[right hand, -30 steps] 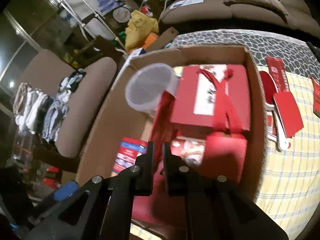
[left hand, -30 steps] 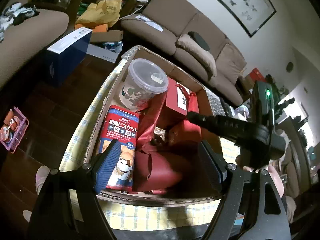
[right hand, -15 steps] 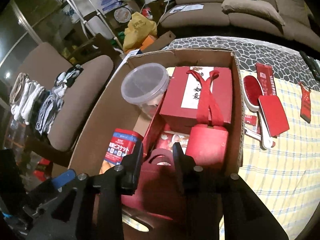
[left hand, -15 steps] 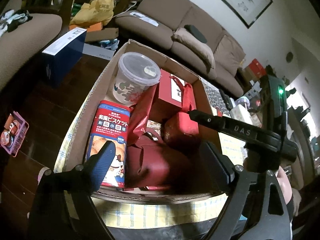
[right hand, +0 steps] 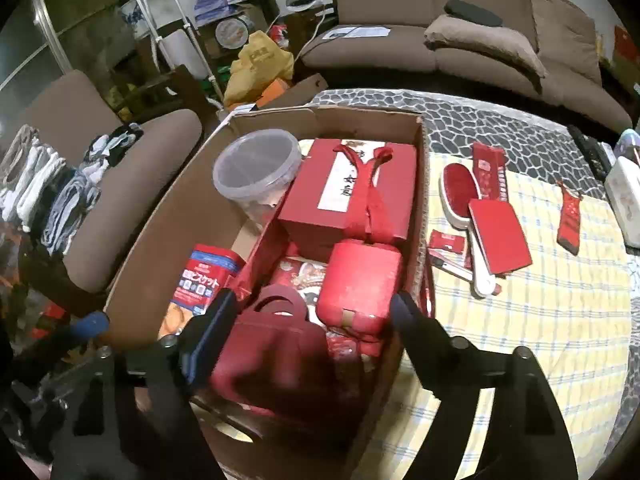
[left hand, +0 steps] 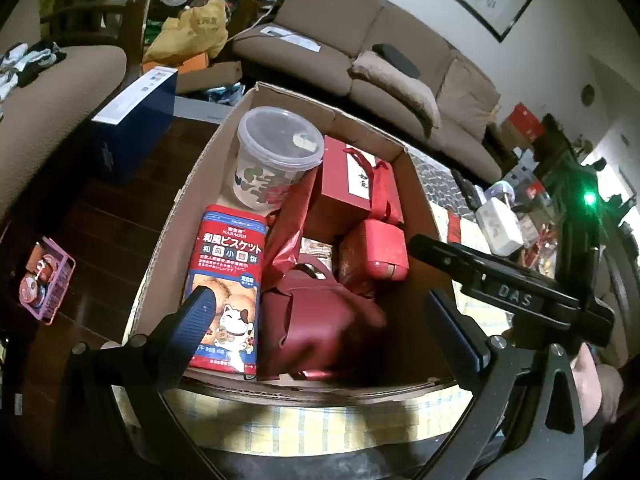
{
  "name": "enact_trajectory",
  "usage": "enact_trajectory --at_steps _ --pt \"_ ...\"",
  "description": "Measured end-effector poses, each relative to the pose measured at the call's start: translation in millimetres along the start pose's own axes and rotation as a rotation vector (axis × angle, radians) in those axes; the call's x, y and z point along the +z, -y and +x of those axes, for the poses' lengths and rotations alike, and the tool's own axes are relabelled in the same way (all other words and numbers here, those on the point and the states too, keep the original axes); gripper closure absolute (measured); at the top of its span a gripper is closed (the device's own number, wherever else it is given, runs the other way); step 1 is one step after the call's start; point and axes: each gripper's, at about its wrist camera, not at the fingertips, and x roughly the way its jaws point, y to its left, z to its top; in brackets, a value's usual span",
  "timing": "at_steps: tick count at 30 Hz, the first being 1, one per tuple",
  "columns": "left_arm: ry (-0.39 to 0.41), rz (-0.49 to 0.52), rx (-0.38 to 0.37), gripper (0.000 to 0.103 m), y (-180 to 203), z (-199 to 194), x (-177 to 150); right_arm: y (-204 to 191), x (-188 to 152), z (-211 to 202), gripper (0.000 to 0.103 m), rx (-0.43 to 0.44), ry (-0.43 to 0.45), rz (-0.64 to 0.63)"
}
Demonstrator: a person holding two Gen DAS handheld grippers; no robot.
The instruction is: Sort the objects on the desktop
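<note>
A cardboard box (left hand: 168, 240) (right hand: 152, 224) holds a dark red gift bag (left hand: 320, 328) (right hand: 272, 344), a biscuit tin (left hand: 228, 280) (right hand: 200, 276), a clear lidded tub (left hand: 276, 156) (right hand: 256, 168), a red ribboned box (left hand: 352, 184) (right hand: 352, 192) and a small red case (left hand: 376, 252) (right hand: 360, 280). My left gripper (left hand: 320, 312) is open and empty above the box's near end. My right gripper (right hand: 312, 316) is open and empty above the gift bag. The right gripper's body (left hand: 512, 292) shows in the left wrist view.
On the checked tablecloth (right hand: 560, 320) right of the box lie a red brush (right hand: 464, 196), a red booklet (right hand: 500, 236), red packets (right hand: 488, 172) and a red strip (right hand: 568, 220). A white box (right hand: 624, 204) sits at the far right. A sofa (right hand: 440, 40) stands behind.
My right gripper opened, letting go of the dark red gift bag, which now rests in the box. Both grippers drew back and up from the box.
</note>
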Motion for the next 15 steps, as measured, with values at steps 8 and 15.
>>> enact_trajectory --at_steps 8,15 --pt "0.004 0.027 0.021 0.000 10 -2 -3 3 -11 -13 0.000 -0.026 0.014 -0.012" --pt "0.014 0.062 0.054 0.000 26 -7 -7 12 -24 -27 0.000 -0.045 0.027 -0.010"
